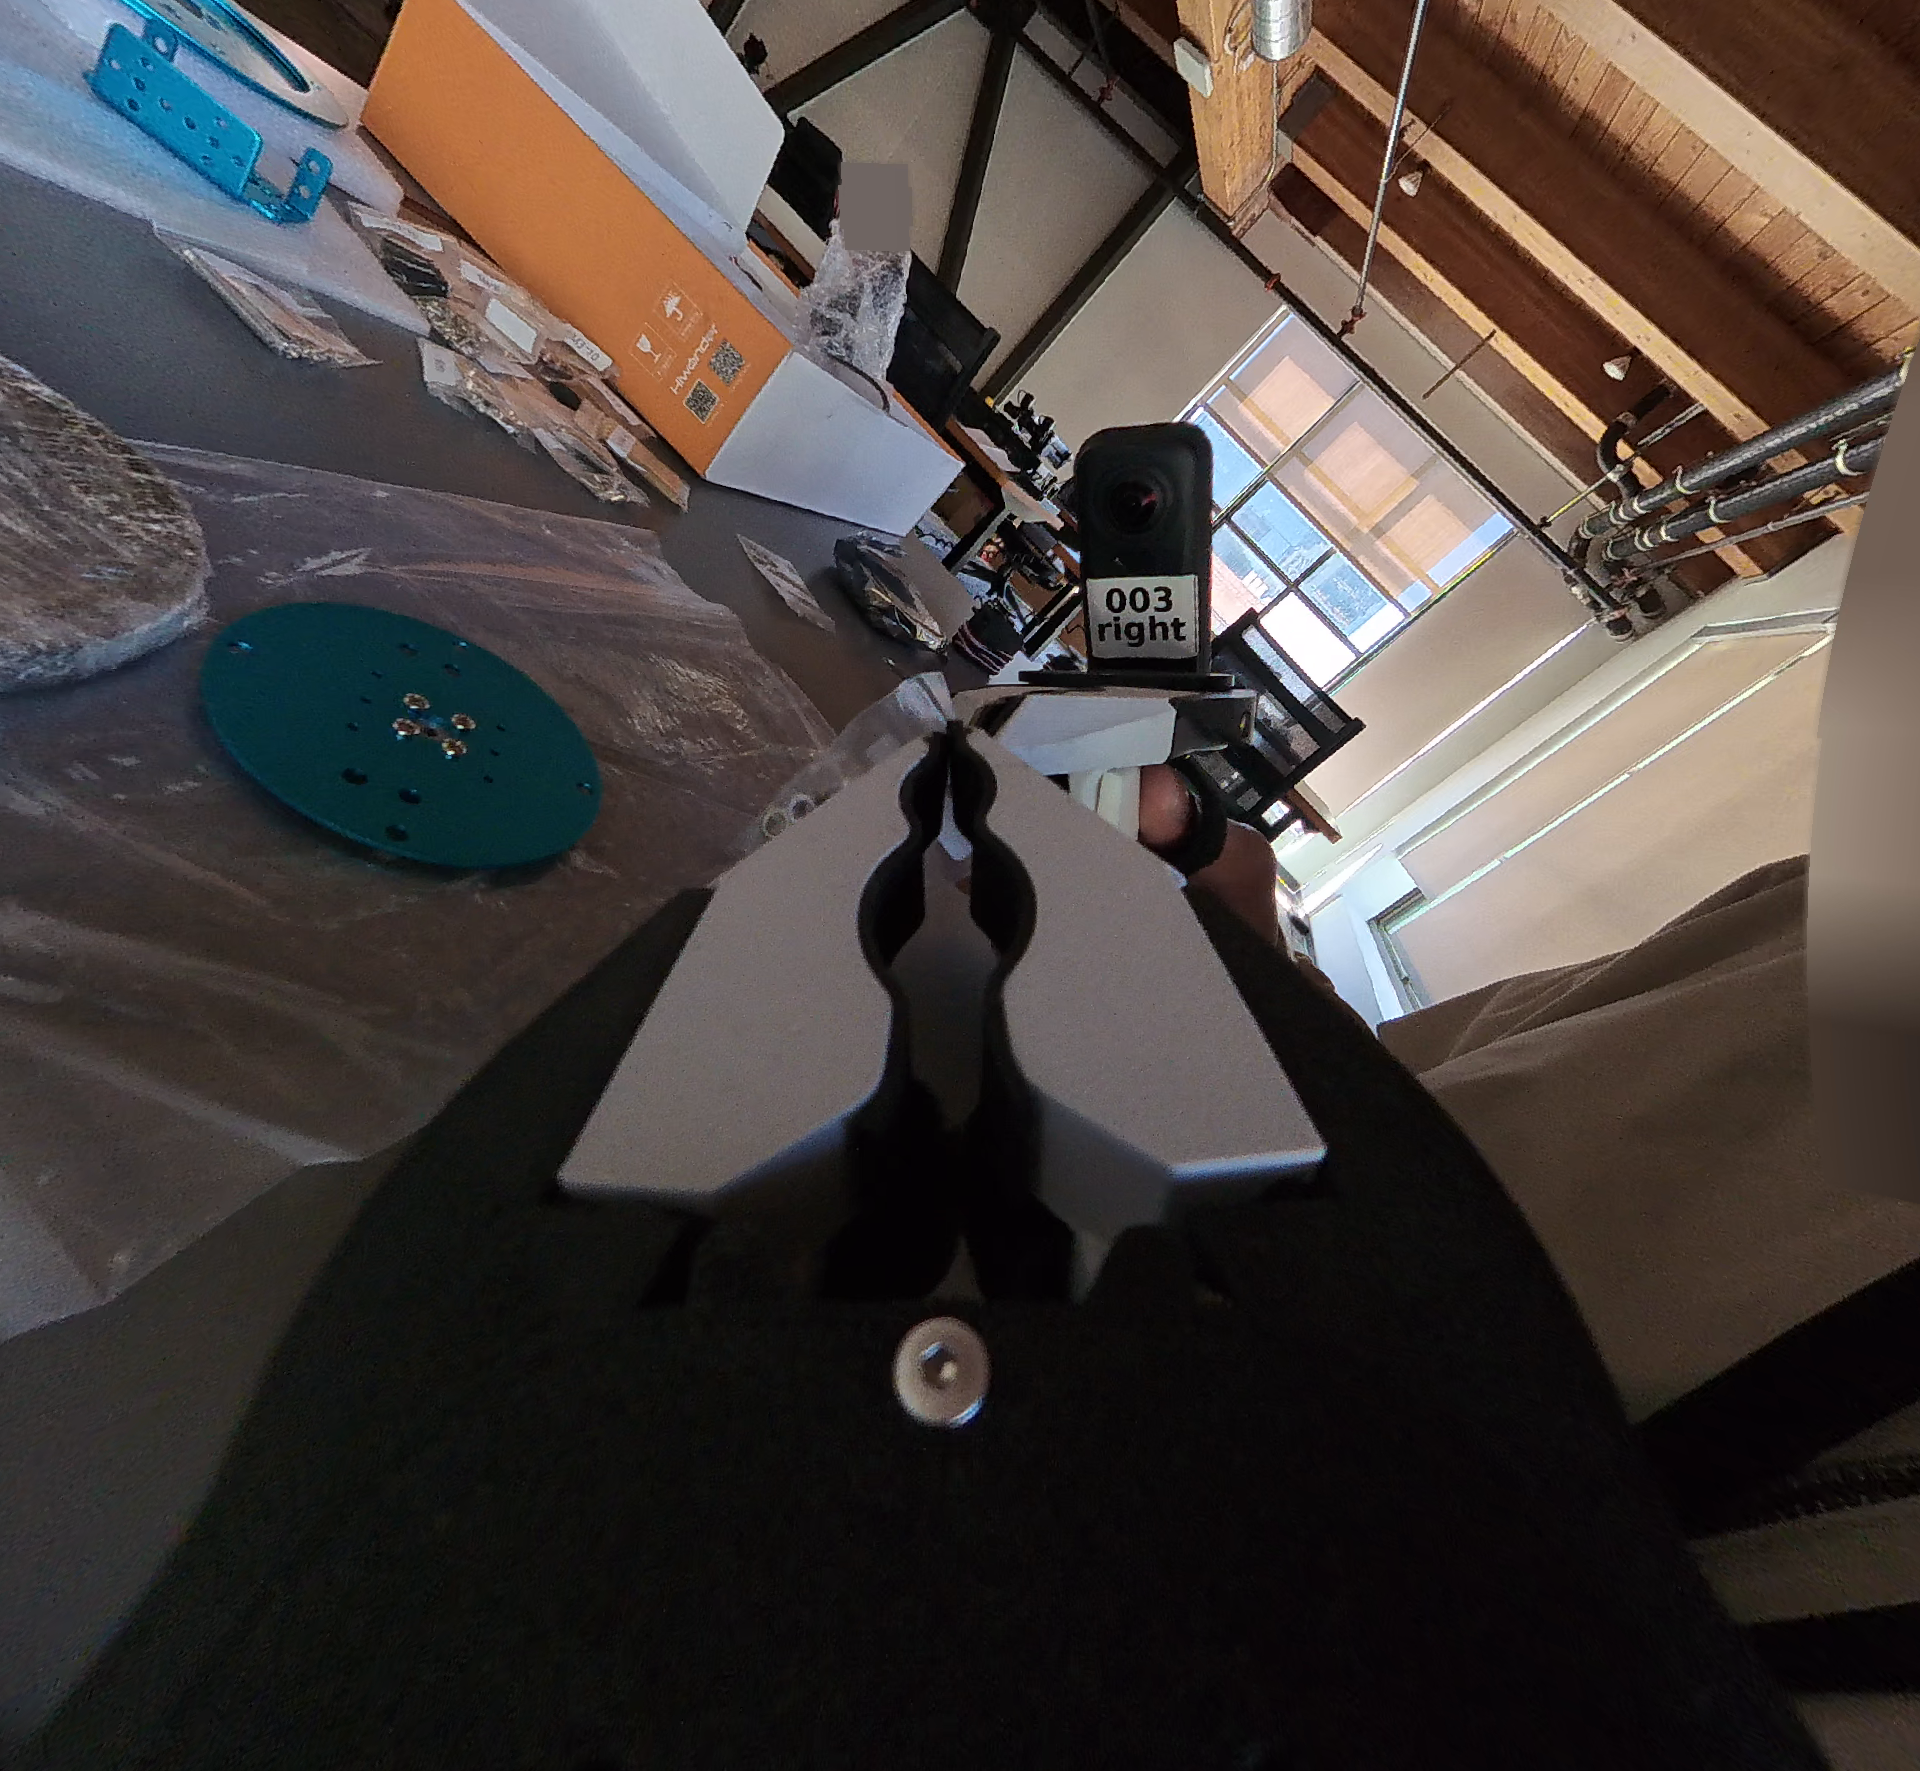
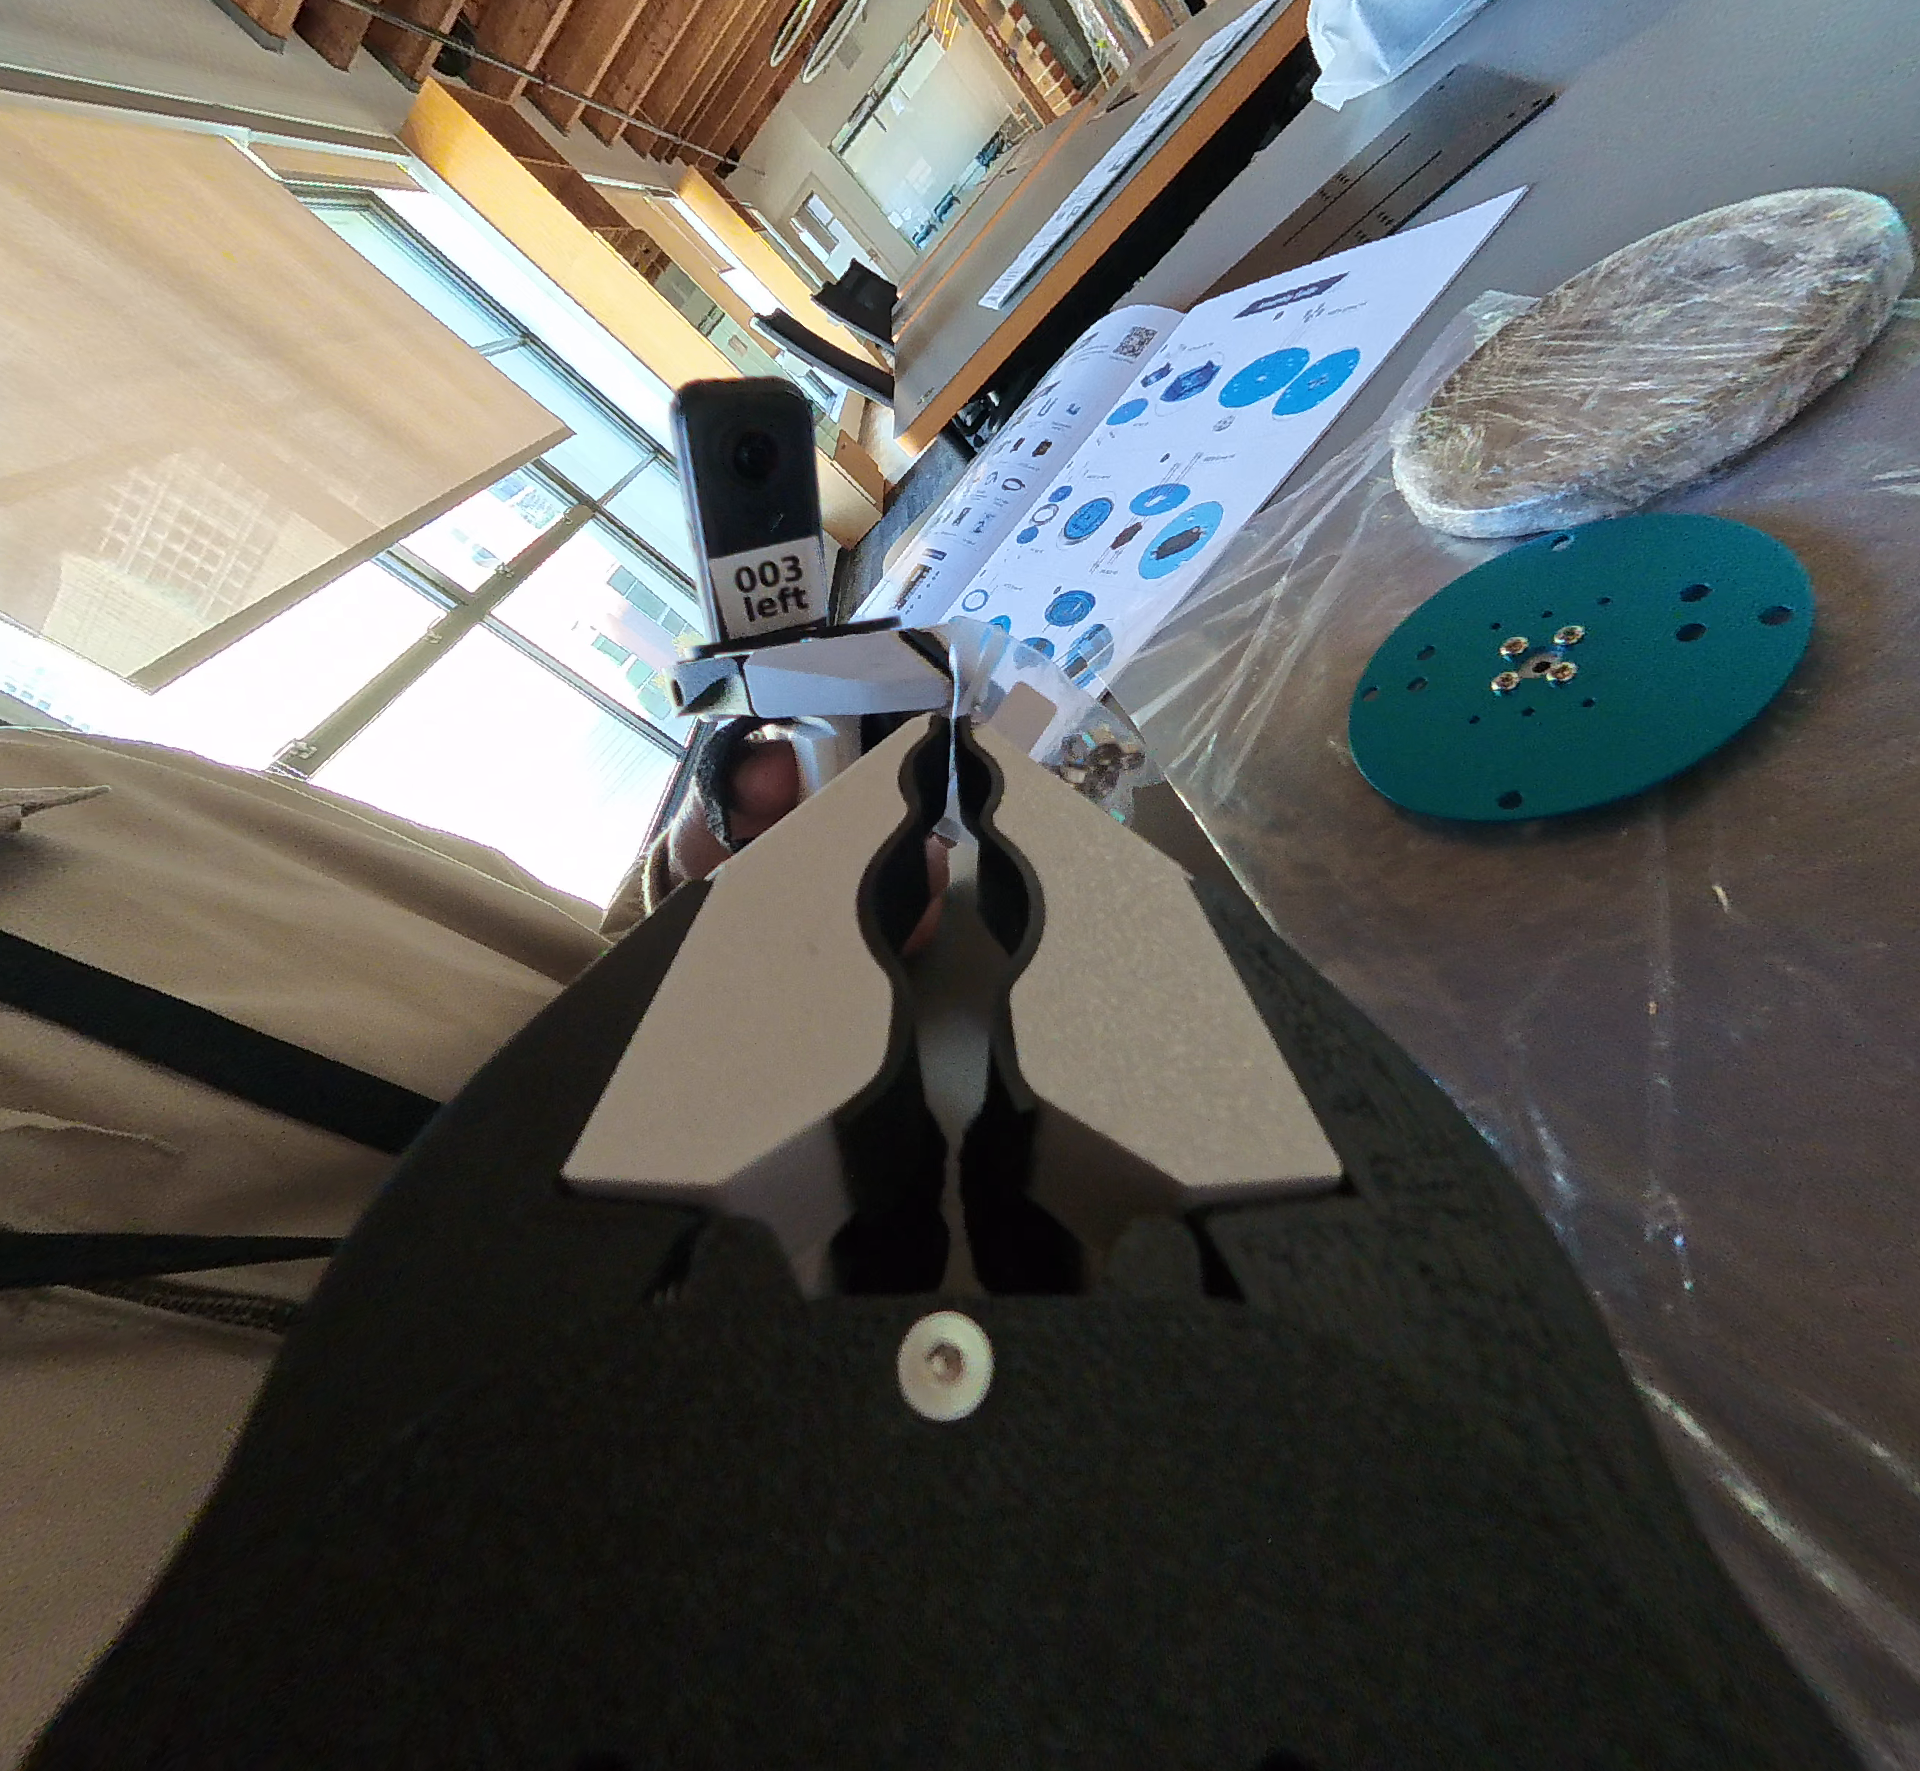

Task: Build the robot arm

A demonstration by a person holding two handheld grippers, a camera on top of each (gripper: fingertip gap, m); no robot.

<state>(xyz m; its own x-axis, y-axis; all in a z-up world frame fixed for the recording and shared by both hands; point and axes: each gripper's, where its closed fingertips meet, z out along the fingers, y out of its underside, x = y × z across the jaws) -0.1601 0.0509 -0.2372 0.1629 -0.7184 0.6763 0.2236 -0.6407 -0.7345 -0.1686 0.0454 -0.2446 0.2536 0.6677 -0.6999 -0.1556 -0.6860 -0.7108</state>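
Observation:
My left gripper (image 1: 951, 734) and my right gripper (image 2: 951, 724) point at each other, tip to tip, above the dark table (image 1: 312, 412). Both are shut on the top edge of a small clear plastic bag (image 1: 831, 771), one from each side. The bag hangs toward the table and holds a few small metal nuts (image 2: 1101, 760). The right gripper's fingers (image 1: 1081, 719) show just beyond my left tips, and the left gripper's fingers (image 2: 831, 672) show just beyond my right tips. A teal round plate (image 1: 400, 734) with several holes and brass inserts lies flat on the table beside the bag; it also shows in the right wrist view (image 2: 1579, 672).
A disc wrapped in clear film (image 2: 1652, 371) lies beyond the teal plate on a plastic sheet. An open instruction sheet (image 2: 1195, 433), an orange and white box (image 1: 561, 194), a blue metal bracket (image 1: 197, 121) and several small parts bags (image 1: 499, 350) sit on the table. Both grippers' tips are close together, under 4 cm apart.

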